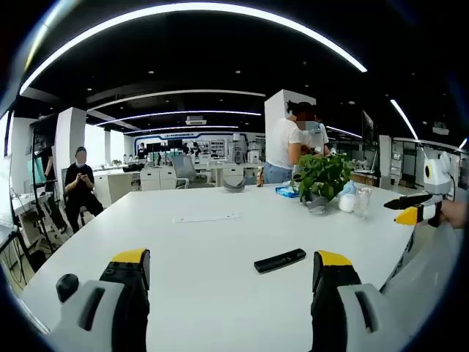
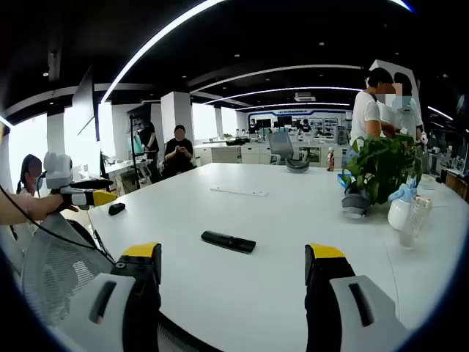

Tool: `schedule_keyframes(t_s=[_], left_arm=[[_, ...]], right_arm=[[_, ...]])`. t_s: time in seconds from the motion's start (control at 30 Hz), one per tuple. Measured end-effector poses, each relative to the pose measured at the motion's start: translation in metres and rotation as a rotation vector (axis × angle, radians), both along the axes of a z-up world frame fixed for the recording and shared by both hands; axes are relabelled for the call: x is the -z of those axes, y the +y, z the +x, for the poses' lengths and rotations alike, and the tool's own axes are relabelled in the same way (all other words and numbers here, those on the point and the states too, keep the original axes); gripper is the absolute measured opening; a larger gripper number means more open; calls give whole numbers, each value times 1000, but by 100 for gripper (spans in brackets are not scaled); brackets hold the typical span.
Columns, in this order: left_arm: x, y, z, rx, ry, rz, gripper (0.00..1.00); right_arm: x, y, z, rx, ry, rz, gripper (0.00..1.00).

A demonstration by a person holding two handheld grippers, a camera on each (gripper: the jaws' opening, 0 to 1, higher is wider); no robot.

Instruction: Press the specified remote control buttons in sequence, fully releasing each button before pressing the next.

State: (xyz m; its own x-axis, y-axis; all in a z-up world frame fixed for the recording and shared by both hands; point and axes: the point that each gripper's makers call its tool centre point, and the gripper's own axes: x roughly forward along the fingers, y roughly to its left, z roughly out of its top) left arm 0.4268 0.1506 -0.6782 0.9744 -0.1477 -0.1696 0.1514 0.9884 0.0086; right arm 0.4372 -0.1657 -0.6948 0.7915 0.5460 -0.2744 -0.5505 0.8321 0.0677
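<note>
In the left gripper view, a seated person in dark clothes point(image 1: 79, 189) is at the far left beyond the white table point(image 1: 220, 242), and a small black round thing point(image 1: 67, 286) lies on the table near its left edge. The left tongs point(image 1: 231, 268) rise from the bottom with their yellow-tipped jaws spread wide apart, released and holding nothing, above the table's near part. A flat white strip point(image 1: 207, 218) lies farther back on the table, and the black remote control point(image 1: 280, 260) lies flat between the two jaws in the picture, closer to the right one and touching neither. Further right a potted green plant point(image 1: 321, 178) stands near the table's far edge with a standing person in a white top point(image 1: 282, 147) behind it, a white bottle point(image 1: 347, 199) and a clear glass point(image 1: 363, 202) just beside the plant. At the right edge the right tongs point(image 1: 412, 207) come in, held up off the table, jaws slightly parted and holding nothing. In the right gripper view, the left tongs point(image 2: 97, 191) appear at the far left, held in a hand point(image 2: 37, 207) above a mesh chair back point(image 2: 51, 271), with the small black thing point(image 2: 116, 208) on the table point(image 2: 293, 220) beside them. The right tongs point(image 2: 233, 260) stand with jaws wide apart and released, and the remote control point(image 2: 229, 241) lies on the table ahead of them, well clear of both jaws. The plant point(image 2: 381, 172) stands at the right.
</note>
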Motion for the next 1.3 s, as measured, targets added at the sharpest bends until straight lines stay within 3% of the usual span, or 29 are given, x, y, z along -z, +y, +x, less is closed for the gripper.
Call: schedule_keyframes(t_s=[0.2,0.3,0.43,0.57,0.73,1.0,1.07,1.1,1.2,1.3], left_arm=[[-4,1,1,-2,-25,-15,96],[7,-6,2,25,39,-61,99],[8,-9,2,32,40,-65,99],[5,-14,1,47,33,-37,99],[2,-12,0,41,14,68,99],[7,-13,3,68,36,43,99],[18,-6,2,51,88,151,99],[19,-6,2,61,84,182,99],[11,-16,3,100,45,122,99],[13,-15,4,110,56,65,99]], right_arm=[[-7,-11,3,66,-30,27,82],[-5,-18,6,98,-14,39,81],[3,-21,5,113,6,-13,81],[-1,-17,4,82,-23,-30,82],[-6,-16,3,76,-30,9,79],[-2,-11,3,64,-18,-28,81],[-9,-7,2,50,-41,-3,84],[-9,-7,2,53,-46,-3,85],[-9,-8,5,68,-45,-22,85],[0,-11,5,75,-15,-79,85]])
